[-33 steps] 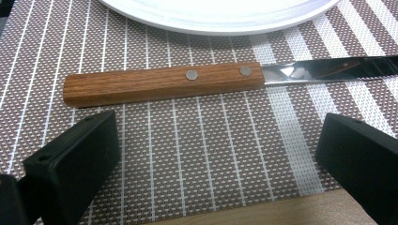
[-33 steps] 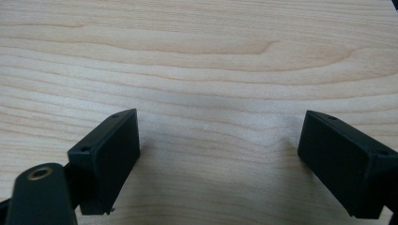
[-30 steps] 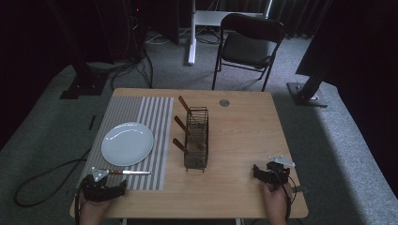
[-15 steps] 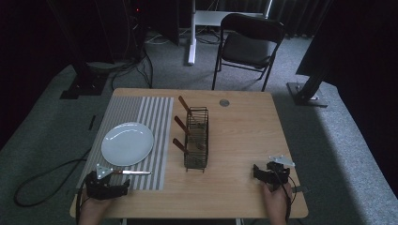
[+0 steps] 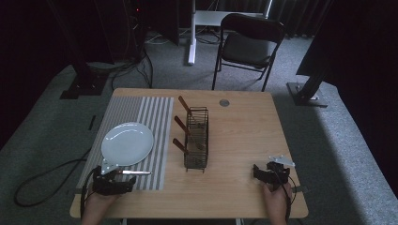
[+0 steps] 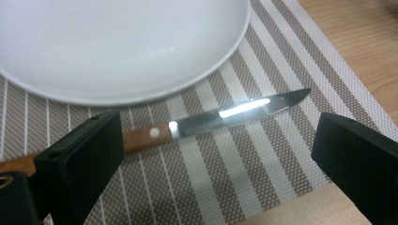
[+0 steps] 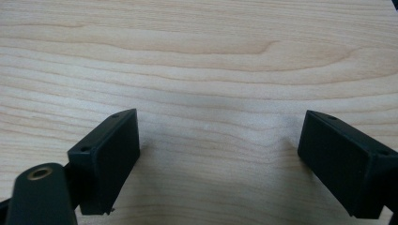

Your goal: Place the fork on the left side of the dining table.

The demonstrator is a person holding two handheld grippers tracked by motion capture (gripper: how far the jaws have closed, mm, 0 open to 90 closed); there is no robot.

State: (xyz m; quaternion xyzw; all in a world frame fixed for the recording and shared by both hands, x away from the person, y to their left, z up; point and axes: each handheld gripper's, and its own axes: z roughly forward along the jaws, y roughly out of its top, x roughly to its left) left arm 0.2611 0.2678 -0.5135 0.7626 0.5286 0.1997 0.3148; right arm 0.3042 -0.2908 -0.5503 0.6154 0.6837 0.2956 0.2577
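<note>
Jaws of the left gripper (image 6: 216,164) spread wide, straddling a knife (image 6: 206,122) that lies flat on the striped placemat (image 6: 263,154), wooden handle toward 9 o'clock, blade tip toward 3. White plate (image 6: 117,47) just beyond the knife at 12 o'clock. Right gripper (image 7: 218,161) jaws likewise parted, low over bare wooden table (image 7: 197,56), gripping nothing.

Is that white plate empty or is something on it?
Empty: the white plate shows a bare surface; the knife lies beside it on the striped mat.
</note>
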